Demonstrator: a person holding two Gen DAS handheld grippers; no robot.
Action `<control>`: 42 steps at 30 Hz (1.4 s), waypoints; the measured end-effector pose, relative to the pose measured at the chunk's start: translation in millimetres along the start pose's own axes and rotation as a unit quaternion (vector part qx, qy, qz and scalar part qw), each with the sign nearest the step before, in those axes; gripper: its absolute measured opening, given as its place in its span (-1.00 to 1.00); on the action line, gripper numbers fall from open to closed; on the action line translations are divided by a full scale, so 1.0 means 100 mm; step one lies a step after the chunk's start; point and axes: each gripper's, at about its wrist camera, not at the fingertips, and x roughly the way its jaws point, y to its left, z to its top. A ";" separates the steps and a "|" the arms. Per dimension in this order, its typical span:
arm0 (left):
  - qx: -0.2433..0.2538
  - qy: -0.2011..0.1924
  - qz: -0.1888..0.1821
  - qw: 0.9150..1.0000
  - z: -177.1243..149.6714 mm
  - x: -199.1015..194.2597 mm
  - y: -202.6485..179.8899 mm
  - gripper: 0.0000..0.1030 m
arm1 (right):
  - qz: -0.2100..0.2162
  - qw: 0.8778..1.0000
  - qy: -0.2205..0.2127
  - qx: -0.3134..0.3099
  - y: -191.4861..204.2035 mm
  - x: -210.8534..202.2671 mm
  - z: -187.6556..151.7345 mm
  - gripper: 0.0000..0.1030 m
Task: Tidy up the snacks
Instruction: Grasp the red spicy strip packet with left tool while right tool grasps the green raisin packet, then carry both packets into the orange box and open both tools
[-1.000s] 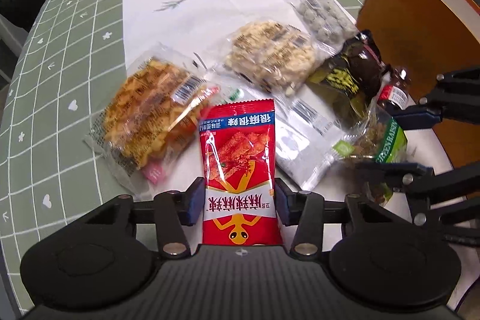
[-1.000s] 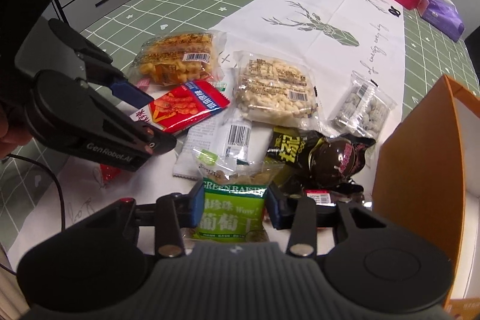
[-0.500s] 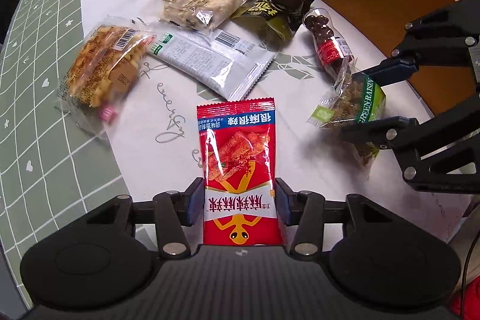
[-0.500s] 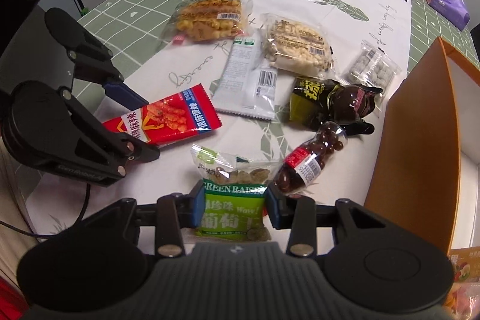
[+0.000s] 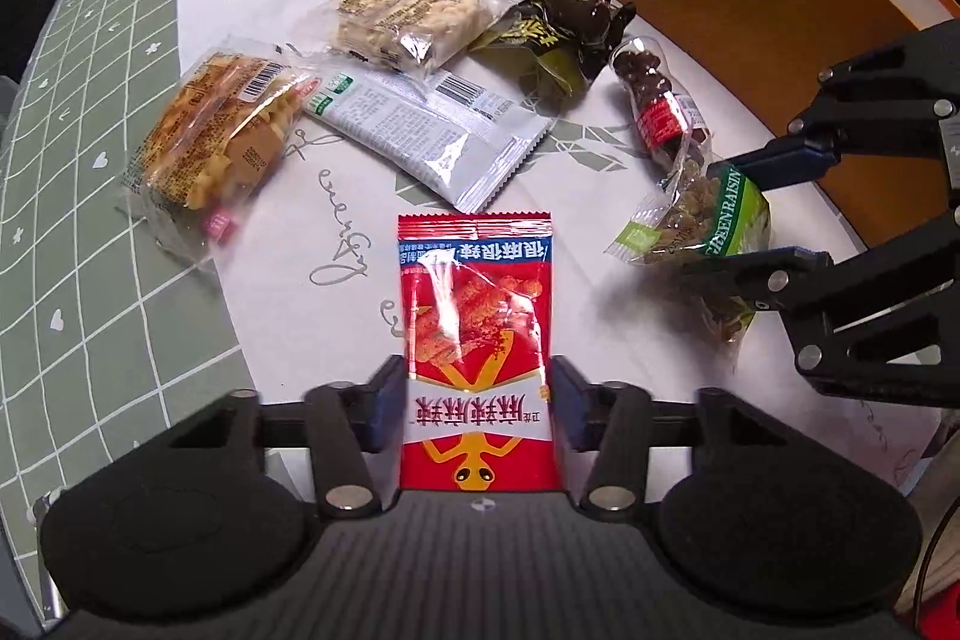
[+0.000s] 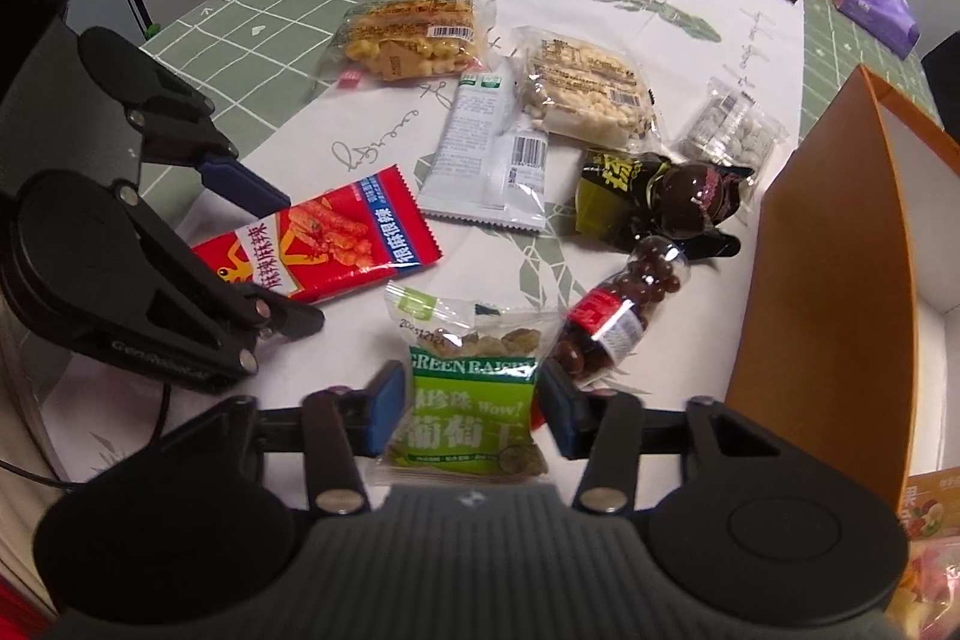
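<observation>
The left gripper (image 5: 477,403) has just closed its fingers on the red snack packet (image 5: 476,352). The right gripper (image 6: 471,409) grips the green raisin bag (image 6: 471,394) above the tabletop (image 6: 372,142)

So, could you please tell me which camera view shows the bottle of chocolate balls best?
The right wrist view: the bottle of chocolate balls lies close, whole, label readable. The left wrist view shows it farther off, its lower end behind the raisin bag.

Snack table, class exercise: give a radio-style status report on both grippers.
Left gripper shut on red spicy-strip packet. Right gripper shut on green raisin bag. Orange box open at right. Chocolate-ball bottle lies between.
</observation>
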 end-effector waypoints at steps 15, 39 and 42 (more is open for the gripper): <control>0.020 -0.041 0.008 0.999 -0.10 -0.67 -0.36 -0.12 | 0.013 1.000 -0.013 0.023 -0.02 -0.53 -0.06 -0.30; 0.075 -0.144 -0.051 0.985 0.61 -1.47 -1.36 -0.13 | -0.079 0.993 -0.072 0.050 -0.82 -1.86 -0.55 -0.30; 0.084 -0.147 -0.068 0.983 0.80 -1.39 -1.50 -0.13 | -0.089 0.992 -0.060 0.069 -1.07 -1.82 -0.64 -0.30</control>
